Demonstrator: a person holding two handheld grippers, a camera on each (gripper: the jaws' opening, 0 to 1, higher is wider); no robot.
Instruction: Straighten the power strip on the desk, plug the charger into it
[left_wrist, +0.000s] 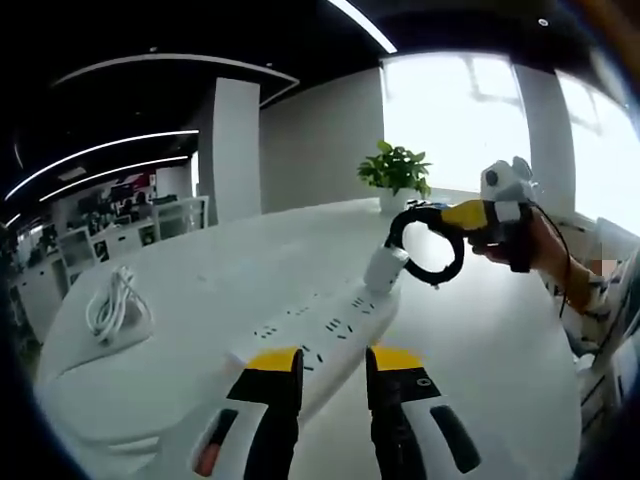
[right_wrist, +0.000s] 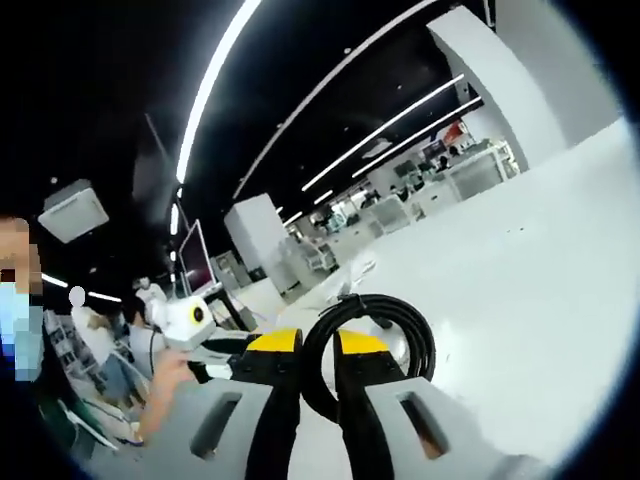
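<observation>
Left gripper: fingers parted with a clear gap, nothing between them, hovering over the near end of the strip. Right gripper: fingers closed on the black cord, whose loop passes between the yellow tips and curls up beyond them.

No brand, label or legible writing can be made out on any item; the socket markings on the strip are too small to read.

In the left gripper view, the right gripper is held out above the desk by a hand entering from the right, jaws pointing left. The white charger hangs from the cord loop, tilted, its lower end at or just above the far end of the strip; contact cannot be confirmed.

The strip lies flat on the white desk, running diagonally from the left gripper toward the charger. A coiled white cable lies well apart to the left. A potted plant stands at the far edge, before a bright window.

In the right gripper view, the left gripper appears at lower left, held in a hand.
</observation>
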